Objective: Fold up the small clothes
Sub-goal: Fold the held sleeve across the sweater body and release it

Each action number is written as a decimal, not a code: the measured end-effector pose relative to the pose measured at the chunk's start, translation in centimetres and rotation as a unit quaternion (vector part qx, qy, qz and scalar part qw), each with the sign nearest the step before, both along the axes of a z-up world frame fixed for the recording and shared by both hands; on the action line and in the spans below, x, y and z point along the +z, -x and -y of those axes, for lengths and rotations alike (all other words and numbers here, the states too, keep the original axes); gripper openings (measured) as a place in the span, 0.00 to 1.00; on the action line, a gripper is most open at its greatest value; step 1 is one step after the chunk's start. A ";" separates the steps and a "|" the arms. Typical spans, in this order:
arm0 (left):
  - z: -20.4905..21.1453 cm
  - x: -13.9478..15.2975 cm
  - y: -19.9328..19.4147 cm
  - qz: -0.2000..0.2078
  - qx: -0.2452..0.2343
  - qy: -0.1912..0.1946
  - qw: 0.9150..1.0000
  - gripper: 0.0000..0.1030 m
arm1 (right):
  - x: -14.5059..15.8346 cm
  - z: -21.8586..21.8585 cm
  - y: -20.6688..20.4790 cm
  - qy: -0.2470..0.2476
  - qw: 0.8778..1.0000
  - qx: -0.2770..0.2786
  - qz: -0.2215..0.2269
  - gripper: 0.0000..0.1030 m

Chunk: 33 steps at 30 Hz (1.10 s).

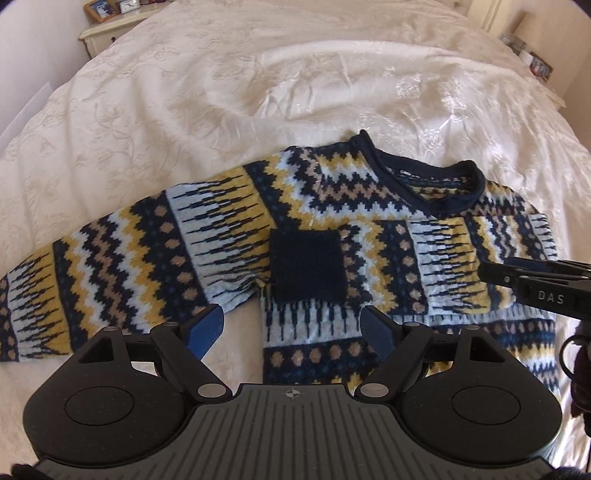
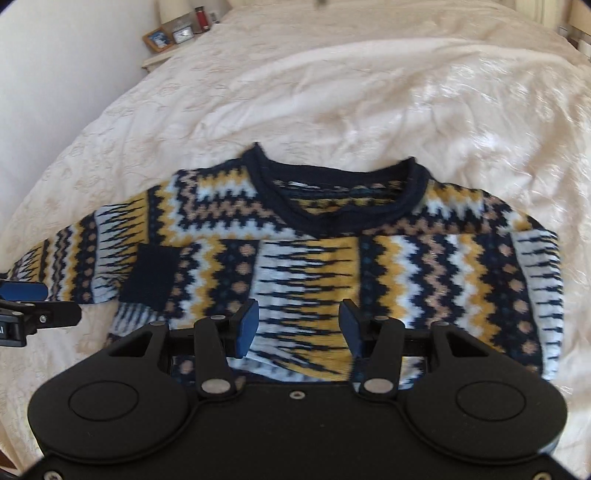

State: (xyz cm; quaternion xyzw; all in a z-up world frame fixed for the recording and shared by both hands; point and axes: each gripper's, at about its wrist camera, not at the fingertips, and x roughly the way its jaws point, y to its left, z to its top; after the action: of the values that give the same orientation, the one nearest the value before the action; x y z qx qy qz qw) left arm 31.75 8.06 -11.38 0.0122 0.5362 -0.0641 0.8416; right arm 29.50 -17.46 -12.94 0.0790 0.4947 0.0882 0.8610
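Note:
A small knitted sweater (image 1: 332,192) in navy, yellow, pale blue and tan lies flat on the cream bedspread (image 1: 177,96), its navy collar (image 1: 424,173) facing away from me. One sleeve (image 1: 110,258) stretches out to the left. The other sleeve (image 2: 332,280) is folded across the chest and ends in a navy cuff (image 1: 306,266). My left gripper (image 1: 291,326) hovers open just in front of the cuff, holding nothing. My right gripper (image 2: 299,321) is open over the folded sleeve, its jaws apart and empty. Each gripper also shows at the edge of the other's view: right gripper (image 1: 491,273), left gripper (image 2: 48,302).
A pale bedside table (image 1: 103,33) with a picture frame (image 2: 159,38) and a small clock stands at the bed's far left corner. More small items (image 1: 535,62) sit at the far right. Bare bedspread (image 2: 332,92) lies beyond and around the sweater.

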 end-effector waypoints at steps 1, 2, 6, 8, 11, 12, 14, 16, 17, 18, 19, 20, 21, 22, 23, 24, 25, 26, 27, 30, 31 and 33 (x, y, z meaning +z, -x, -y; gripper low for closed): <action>0.7 -0.4 -0.5 0.003 -0.008 -0.001 1.000 0.78 | -0.2 0.9 -0.1 0.001 1.000 -0.012 -0.002 0.55; 1.3 -0.6 -0.8 0.006 -0.015 -0.002 1.000 0.78 | -0.3 1.6 -0.2 0.003 1.000 -0.022 -0.002 0.55; 3.3 -3.0 -2.4 0.012 -0.035 -0.020 0.999 0.78 | -0.5 3.7 -0.8 0.004 0.998 -0.058 0.003 0.55; 3.7 -4.8 -3.2 0.004 -0.033 -0.035 0.999 0.78 | -0.5 4.8 -1.0 0.001 0.997 -0.074 0.008 0.57; 3.4 -8.2 -4.4 -0.041 -0.020 -0.056 0.997 0.79 | -0.4 5.8 -1.1 0.006 0.996 -0.082 0.014 0.58; 3.1 -9.0 -4.6 -0.052 -0.016 -0.051 0.997 0.80 | -0.5 6.1 -1.2 0.009 0.996 -0.082 0.015 0.58; 2.4 -9.7 -4.7 -0.052 -0.003 -0.036 0.998 0.81 | -0.7 6.7 -1.3 0.011 0.996 -0.085 0.013 0.59; 2.4 -9.8 -4.7 -0.052 -0.002 -0.038 0.998 0.81 | -1.3 7.6 -1.6 0.011 0.996 -0.091 0.007 0.60; 2.5 -9.9 -4.6 -0.051 -0.005 -0.044 0.998 0.82 | -1.8 8.1 -1.7 0.012 0.996 -0.094 0.002 0.60; 2.6 -9.9 -4.5 -0.050 -0.008 -0.048 0.998 0.82 | -2.3 8.7 -1.8 0.014 0.995 -0.097 -0.003 0.60; 2.6 -10.0 -4.5 -0.049 -0.008 -0.051 0.997 0.83 | -3.0 9.4 -1.9 0.022 0.994 -0.102 -0.010 0.60; 2.6 -10.1 -4.5 -0.049 -0.008 -0.053 0.997 0.83 | -3.6 10.2 -1.9 0.037 0.993 -0.112 -0.020 0.60; 2.6 -10.1 -4.5 -0.049 -0.007 -0.055 0.997 0.84 | -4.3 11.1 -2.0 0.054 0.990 -0.124 -0.031 0.60; 2.7 -10.1 -4.5 -0.049 -0.005 -0.055 0.997 0.85 | -5.0 12.1 -2.0 0.068 0.987 -0.139 -0.041 0.59; 2.7 -10.1 -4.6 -0.049 -0.005 -0.055 0.997 0.86 | -5.5 13.1 -1.9 0.063 0.986 -0.149 -0.046 0.63; 2.7 -10.1 -4.6 -0.049 -0.004 -0.053 0.997 0.87 | -5.9 14.0 -1.7 0.053 0.984 -0.160 -0.052 0.72; 2.8 -10.2 -4.6 -0.048 -0.003 -0.053 0.997 0.88 | -6.2 14.7 -1.6 0.048 0.982 -0.173 -0.058 0.84; 2.7 -10.2 -4.6 -0.046 -0.002 -0.051 0.998 0.91 | -6.4 15.2 -1.5 0.042 0.981 -0.181 -0.059 0.84; 2.7 -10.3 -4.6 -0.044 -0.002 -0.049 0.998 0.96 | -6.4 15.2 -1.4 0.039 0.981 -0.181 -0.058 0.84; 2.7 -10.5 -4.6 -0.038 -0.002 -0.049 0.998 0.99 | -6.3 14.4 -1.3 0.058 0.982 -0.174 -0.051 0.88; 2.6 -10.5 -4.5 -0.035 -0.002 -0.051 0.998 0.99 | -6.3 14.2 -1.3 0.062 0.982 -0.173 -0.051 0.91; 2.8 -10.6 -4.5 -0.031 0.000 -0.055 0.998 1.00 | -6.6 13.9 -1.0 0.063 0.981 -0.174 -0.050 0.97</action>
State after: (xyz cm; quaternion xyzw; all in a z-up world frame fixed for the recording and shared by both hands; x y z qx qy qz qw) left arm 36.29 5.24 -22.01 0.0564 0.5645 -0.0347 0.8228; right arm 30.53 -31.32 -19.50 0.1137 0.5203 -0.0989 0.8406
